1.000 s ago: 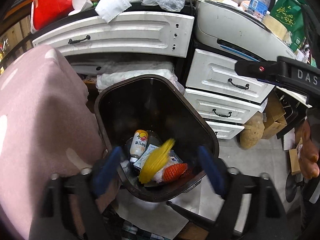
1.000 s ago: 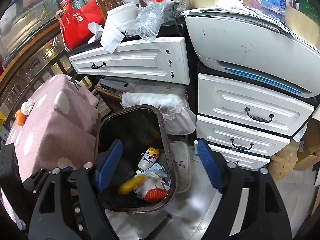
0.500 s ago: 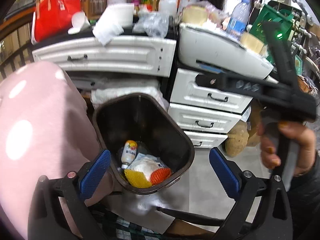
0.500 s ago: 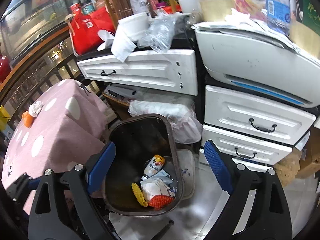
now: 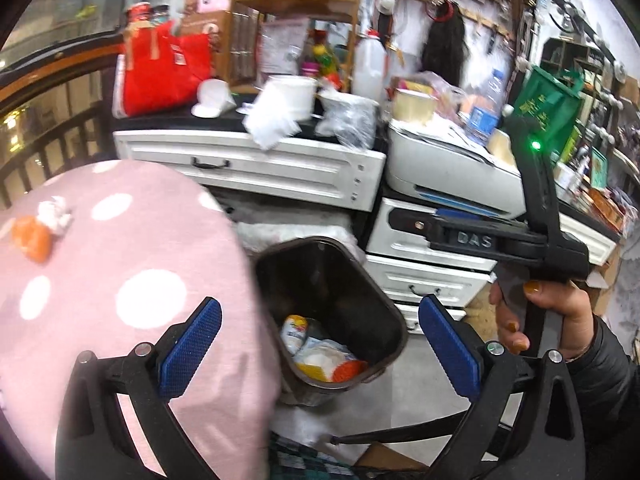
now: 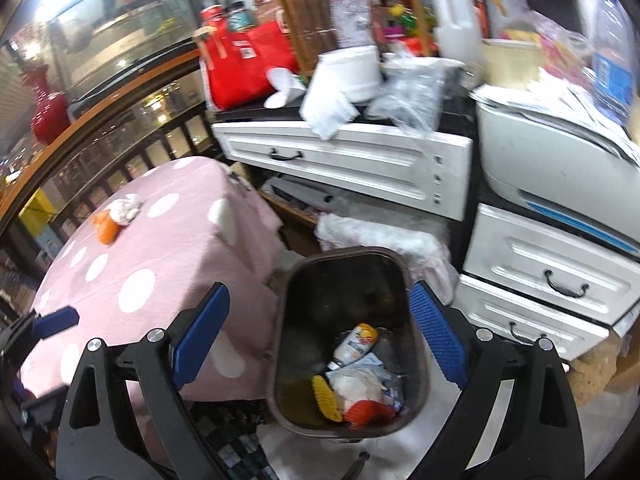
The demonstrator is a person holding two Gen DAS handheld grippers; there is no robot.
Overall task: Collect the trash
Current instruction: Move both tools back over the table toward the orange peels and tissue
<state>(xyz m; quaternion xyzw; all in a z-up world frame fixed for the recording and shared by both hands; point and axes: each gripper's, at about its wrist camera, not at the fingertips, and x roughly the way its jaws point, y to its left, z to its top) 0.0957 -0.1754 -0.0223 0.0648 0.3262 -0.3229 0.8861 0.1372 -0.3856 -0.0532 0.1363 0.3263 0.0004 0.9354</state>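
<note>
Trash bin (image 6: 348,344): dark brown plastic, rounded-rectangular mouth, glossy inner walls, standing on the pale floor between the bench (image 6: 132,264) and the white drawer units (image 6: 548,276). At its bottom I see a small bottle with an orange-fruit label (image 6: 356,344), crumpled white paper, a yellow ridged piece (image 6: 326,398) and an orange-red mesh net (image 6: 366,412). The bench carries a soft pink cloth with white dots; an orange scrap (image 6: 106,229) and a white paper wad (image 6: 126,207) lie on it, touching (both still uncollected). Left gripper (image 5: 320,354): my jaws at full spread, nothing between the knurled blue pads. Right gripper (image 6: 320,336): jaws have just been opening, wide, empty. Cluttered room; railing behind.
</note>
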